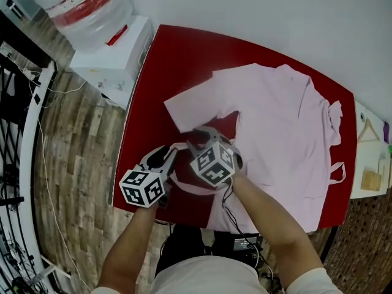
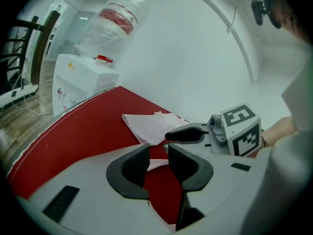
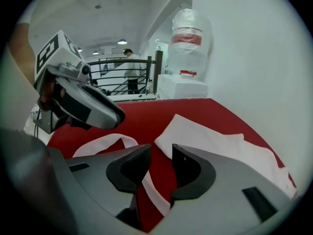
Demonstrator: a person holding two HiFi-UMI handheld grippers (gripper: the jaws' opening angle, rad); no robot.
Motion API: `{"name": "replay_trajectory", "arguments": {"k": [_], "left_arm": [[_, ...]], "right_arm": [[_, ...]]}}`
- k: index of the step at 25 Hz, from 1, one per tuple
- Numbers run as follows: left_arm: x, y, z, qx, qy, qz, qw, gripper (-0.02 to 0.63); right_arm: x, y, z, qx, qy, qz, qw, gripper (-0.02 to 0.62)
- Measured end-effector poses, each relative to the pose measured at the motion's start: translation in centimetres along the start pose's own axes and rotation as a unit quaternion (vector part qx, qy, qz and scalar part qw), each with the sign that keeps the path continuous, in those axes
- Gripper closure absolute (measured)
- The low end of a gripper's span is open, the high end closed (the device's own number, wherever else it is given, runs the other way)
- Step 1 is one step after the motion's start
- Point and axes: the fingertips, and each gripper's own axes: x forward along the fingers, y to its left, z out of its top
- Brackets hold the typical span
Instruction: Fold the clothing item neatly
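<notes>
On the red tabletop (image 1: 177,60), left gripper (image 2: 157,163) and right gripper (image 3: 161,166) fingers stand apart; the loose strap (image 3: 107,138) could snag, skewing the garment (image 1: 282,121).

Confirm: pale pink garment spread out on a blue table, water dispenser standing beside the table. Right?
No. The table is red, not blue; the head view shows it. The rest stands: the pale pink garment is spread out on it and the water dispenser stands beside the table.
</notes>
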Motion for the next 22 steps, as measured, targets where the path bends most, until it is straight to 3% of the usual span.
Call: {"name": "replay_trajectory", "arguments": {"k": [8,14,18,22], "left_arm": [[0.8,1.7,0.9,-0.045,-0.013,-0.012,0.9988,0.495],[1.7,2.1,1.0,-0.068,-0.006,-0.035,0.9970,0.495],[2.1,2.3,1.3,-0.093,-0.005,-0.048,0.9945,0.495],[2.8,2.2,1.6,-0.146,-0.003,-0.074,0.9865,0.494]], "right_arm": [[4.5,1.2,0.5,-0.108,0.040,-0.006,0.993,0.483],[5.0,0.9,0.4,-0.083,0.036,0.005,0.996,0.486],[4.9,0.8,0.3,-0.083,0.041,0.006,0.996,0.555],[4.3,0.5,1.0,-0.082,0.031,0.008,0.996,0.563]]}}
